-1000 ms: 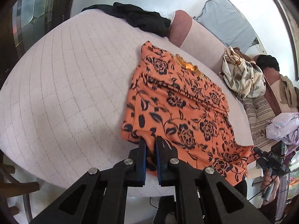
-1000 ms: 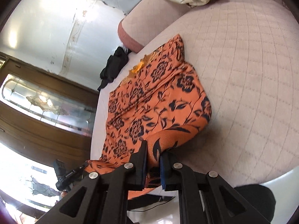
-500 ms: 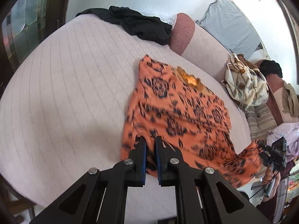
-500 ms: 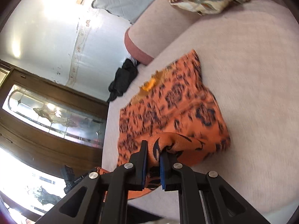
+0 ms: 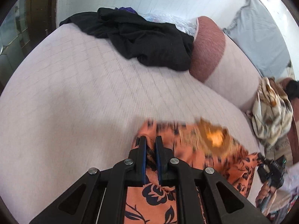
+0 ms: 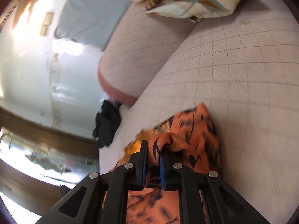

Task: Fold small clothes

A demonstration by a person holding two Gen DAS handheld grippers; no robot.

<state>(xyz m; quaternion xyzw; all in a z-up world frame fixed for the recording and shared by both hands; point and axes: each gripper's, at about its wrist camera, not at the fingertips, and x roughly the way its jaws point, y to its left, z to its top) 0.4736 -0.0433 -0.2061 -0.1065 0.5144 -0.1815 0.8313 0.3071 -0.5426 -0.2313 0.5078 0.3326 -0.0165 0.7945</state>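
Two grippers pinch an orange floral garment over a quilted bed

The left gripper (image 5: 149, 145) and right gripper (image 6: 154, 149) each clamp a fold of the orange garment (image 5: 205, 149) lying on the bed (image 5: 74, 93); beyond, a black garment (image 5: 145, 43) rests beside a bolster (image 5: 209, 48).

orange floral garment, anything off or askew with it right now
Nothing damaged. The orange floral garment is bunched mid-fold, pinched by the left gripper and right gripper; black clothes lie crumpled behind.
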